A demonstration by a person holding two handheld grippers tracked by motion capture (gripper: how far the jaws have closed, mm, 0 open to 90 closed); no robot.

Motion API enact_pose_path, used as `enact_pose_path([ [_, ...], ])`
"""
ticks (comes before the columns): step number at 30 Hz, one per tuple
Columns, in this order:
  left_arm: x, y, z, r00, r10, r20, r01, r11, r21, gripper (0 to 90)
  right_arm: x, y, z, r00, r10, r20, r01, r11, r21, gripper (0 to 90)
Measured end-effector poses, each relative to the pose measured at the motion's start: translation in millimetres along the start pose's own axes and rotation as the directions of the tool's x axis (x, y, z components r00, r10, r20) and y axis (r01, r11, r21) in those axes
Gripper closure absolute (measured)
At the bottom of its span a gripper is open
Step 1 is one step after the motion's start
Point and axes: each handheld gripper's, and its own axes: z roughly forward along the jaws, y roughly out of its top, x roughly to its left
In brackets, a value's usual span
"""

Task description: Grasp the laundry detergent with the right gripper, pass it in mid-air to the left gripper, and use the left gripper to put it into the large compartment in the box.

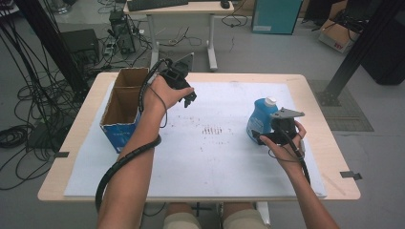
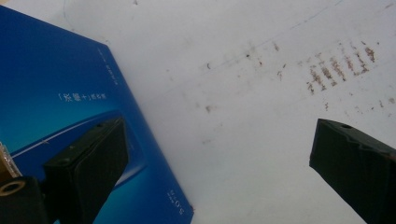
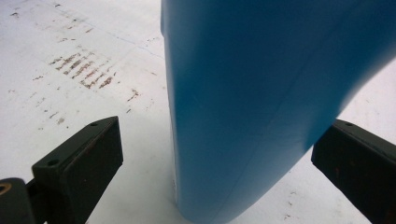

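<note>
White sheet covers the wooden worktop and carries a patch of brown scuff marks between the two grippers.

Cardboard box, open-topped with blue printed sides, stands just left of the left gripper. In the left gripper view one blue wall of the box lies behind the near jaw, not touched. Left gripper hangs above the sheet, jaws spread wide, nothing between them.

Blue plastic bottle with a white cap stands upright on the sheet, directly ahead of the right gripper. In the right gripper view the bottle's lower body sits between the two jaws; both jaws stand wide with a visible gap on each side, so no contact yet. Bottle base rests on the sheet just ahead of the jaw tips.

Step in hand, as judged: approach to grasp the bottle with the right gripper; grasp not yet made. The open box beside the left gripper is the likely destination.

Next move calls for: close the jaws squarely across the lower body. The wall tapers and looks smooth, so a slip or a tip seems the risk.
</note>
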Motion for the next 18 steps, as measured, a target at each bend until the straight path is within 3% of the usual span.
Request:
enact_pose_path([
  [18, 0.2, -0.3, -0.6, 1.0, -0.002, 0.001, 0.002, 1.0, 0.0, 5.1, -0.6, -2.9, 5.5, 0.9991, 0.004, 0.041, -0.003, 0.9989, -0.046, 1.9],
])
